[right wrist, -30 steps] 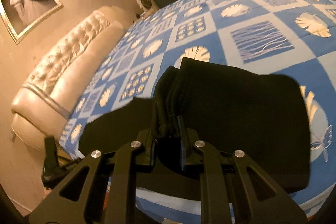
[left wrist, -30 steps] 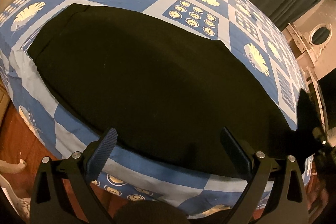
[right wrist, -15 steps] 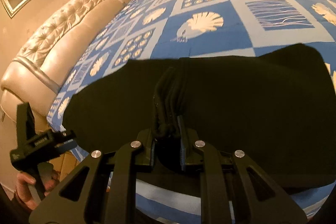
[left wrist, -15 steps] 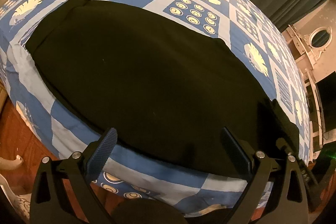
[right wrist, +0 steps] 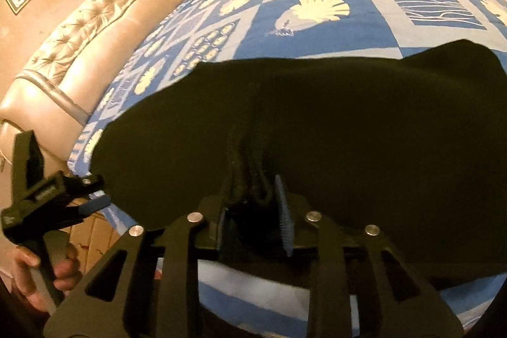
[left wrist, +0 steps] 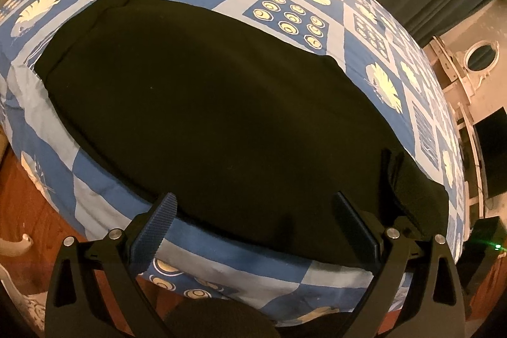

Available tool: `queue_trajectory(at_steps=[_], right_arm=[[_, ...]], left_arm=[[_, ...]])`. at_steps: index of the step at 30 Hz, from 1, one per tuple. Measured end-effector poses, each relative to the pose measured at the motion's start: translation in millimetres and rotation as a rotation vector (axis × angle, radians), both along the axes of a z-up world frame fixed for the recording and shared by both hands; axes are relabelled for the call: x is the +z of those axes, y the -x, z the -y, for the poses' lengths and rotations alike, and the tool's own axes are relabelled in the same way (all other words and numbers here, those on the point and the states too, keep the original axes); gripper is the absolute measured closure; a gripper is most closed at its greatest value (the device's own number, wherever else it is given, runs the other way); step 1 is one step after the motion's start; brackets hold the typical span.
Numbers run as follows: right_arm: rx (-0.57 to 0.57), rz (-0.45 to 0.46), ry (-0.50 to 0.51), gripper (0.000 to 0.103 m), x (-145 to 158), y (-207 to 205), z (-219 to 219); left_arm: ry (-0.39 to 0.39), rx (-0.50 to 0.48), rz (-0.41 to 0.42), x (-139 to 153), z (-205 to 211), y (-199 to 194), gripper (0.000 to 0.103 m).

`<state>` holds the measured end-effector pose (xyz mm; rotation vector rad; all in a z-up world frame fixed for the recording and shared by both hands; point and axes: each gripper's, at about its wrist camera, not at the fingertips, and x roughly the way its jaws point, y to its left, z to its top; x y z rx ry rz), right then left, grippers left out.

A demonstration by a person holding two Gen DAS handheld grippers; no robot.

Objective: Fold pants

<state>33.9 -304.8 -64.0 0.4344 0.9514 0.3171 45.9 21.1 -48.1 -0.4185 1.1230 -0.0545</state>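
My right gripper (right wrist: 253,205) had just been parting its jaws, and the bunched edge of the black pants (right wrist: 317,122) sat between the pads, loose rather than pinched, the right pad standing visibly clear of the cloth. From there the pants ran away toward twelve o'clock and spread to three and nine, lying flat on the bed (right wrist: 317,30) with their long axis across my view. My left gripper (left wrist: 253,230) hung with its jaws wide apart and nothing between them, just above the near hem at six o'clock of the dark fabric; in that view the pants stretched from ten o'clock to four. At four o'clock there, a folded-over end lay doubled on the rest. I judged the right gripper the nearer to that doubled end, the left nearer the middle of the long edge. I counted one pair of pants, one bed, two grippers, and one padded headboard (right wrist: 95,30) at ten o'clock.
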Motion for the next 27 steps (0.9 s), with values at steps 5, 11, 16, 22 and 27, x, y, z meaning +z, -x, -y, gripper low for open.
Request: queue_trajectory(at_steps=[5,11,16,22,27], right_arm=[[-0.09,0.105,-0.068,0.073,37.7,21.6,41.0],[-0.271,0.119,-0.071,0.073,46.5,29.7,119.0],[-0.393,0.034,-0.142,0.05,29.0,35.7,191.1],[-0.22,-0.221,-0.401,0.041,-27.4,25.0,229.7],[-0.093,-0.29,-0.489,0.041,-52.9,22.8,229.1]], left_arm=[[0.013,0.019,-0.011,-1.5,-4.4,-0.2,0.006],[0.023,0.03,-0.016,-1.8,-7.7,-0.7,0.006],[0.027,0.032,-0.024,-2.7,-8.9,-1.4,0.006],[0.04,0.03,-0.038,-5.4,-8.3,-1.0,0.006],[0.045,0.027,-0.044,-6.2,-7.3,-0.7,0.006]])
